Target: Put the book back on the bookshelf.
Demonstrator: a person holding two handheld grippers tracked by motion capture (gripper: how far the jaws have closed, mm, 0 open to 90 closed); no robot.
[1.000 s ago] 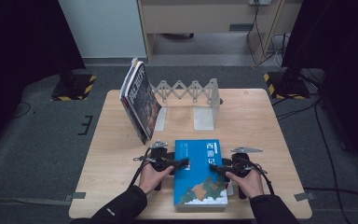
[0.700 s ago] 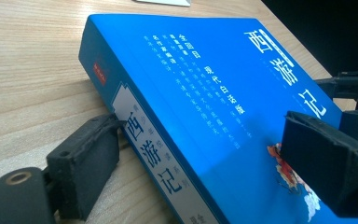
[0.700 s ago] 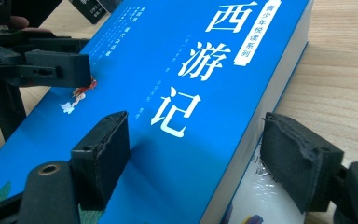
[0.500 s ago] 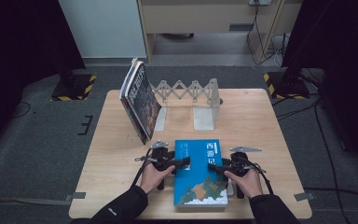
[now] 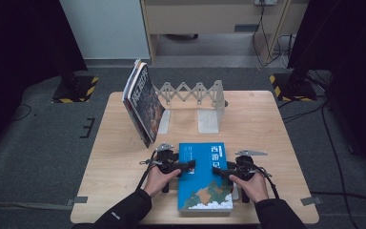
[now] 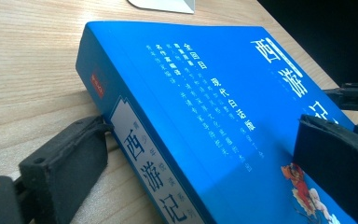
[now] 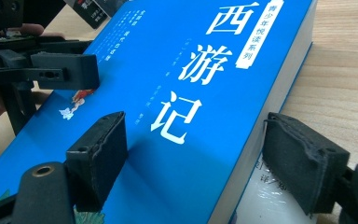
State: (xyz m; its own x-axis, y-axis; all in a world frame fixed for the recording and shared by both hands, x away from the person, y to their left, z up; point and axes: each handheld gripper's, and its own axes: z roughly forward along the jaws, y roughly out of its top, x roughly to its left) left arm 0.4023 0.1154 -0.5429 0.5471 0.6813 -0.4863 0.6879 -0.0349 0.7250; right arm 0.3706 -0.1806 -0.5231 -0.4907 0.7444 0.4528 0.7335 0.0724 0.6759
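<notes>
In the high view little has changed over the last second: the blue book [image 5: 206, 177] lies flat at the near middle of the table [image 5: 267, 124], in the same place as before, and both hands keep their posts at its sides. The left tool [image 5: 187, 165] reaches in over the book's left edge and the right tool [image 5: 218, 171] over its right edge. At the far left a dark book [image 5: 143, 102] leans against the expanding metal book rack [image 5: 195, 95], with open room beside it. This reads as the moment of gripping before a lift, probably toward that rack.

In the left gripper view, the left tool straddles the spine edge of the blue book [image 6: 205, 107]: one jaw sits low on the table against the spine, the other rests on the front cover. The jaws look closed onto the book's thickness, not gaping.

In the right gripper view, the right tool [image 7: 205, 154] straddles the page edge of the blue book [image 7: 177, 84]: one jaw on the cover, the other just beside the pages with a thin gap, so it is narrowing but not yet clamped. The left tool [image 7: 65, 70] shows on the cover beyond. A white book [image 7: 265, 200] lies under the blue one at the near right; a careless lift could drag it.
</notes>
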